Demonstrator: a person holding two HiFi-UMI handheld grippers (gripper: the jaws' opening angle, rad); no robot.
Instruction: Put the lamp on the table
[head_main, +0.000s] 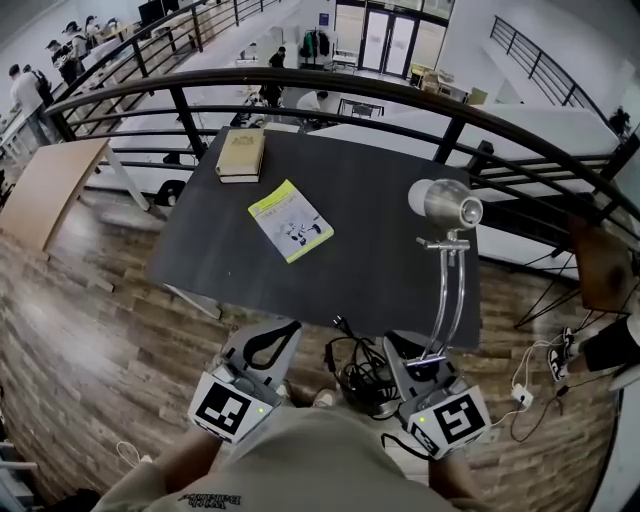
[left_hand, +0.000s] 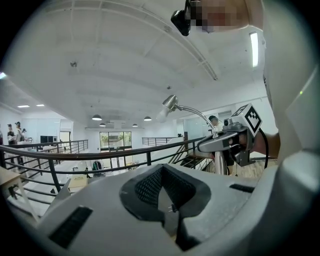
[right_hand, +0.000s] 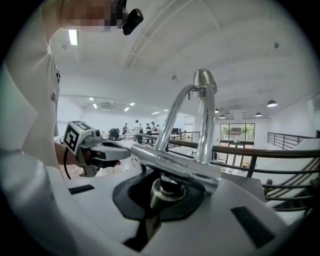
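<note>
A chrome desk lamp (head_main: 445, 203) stands upright in the air off the near right edge of the dark table (head_main: 390, 250), its head above the table's right side. My right gripper (head_main: 432, 362) is shut on the lamp's bottom stud, seen up close in the right gripper view (right_hand: 165, 192) with the twin chrome arms (right_hand: 200, 115) rising from it. My left gripper (head_main: 268, 342) hangs at the near edge of the table, shut, with nothing between its pads (left_hand: 167, 200). In the left gripper view the lamp (left_hand: 172, 104) and the right gripper (left_hand: 227, 142) show to the right.
A tan book (head_main: 241, 153) lies at the table's far left corner and a yellow booklet (head_main: 290, 220) left of centre. A black railing (head_main: 300, 90) runs behind the table. A cable bundle (head_main: 360, 375) lies on the wooden floor between the grippers.
</note>
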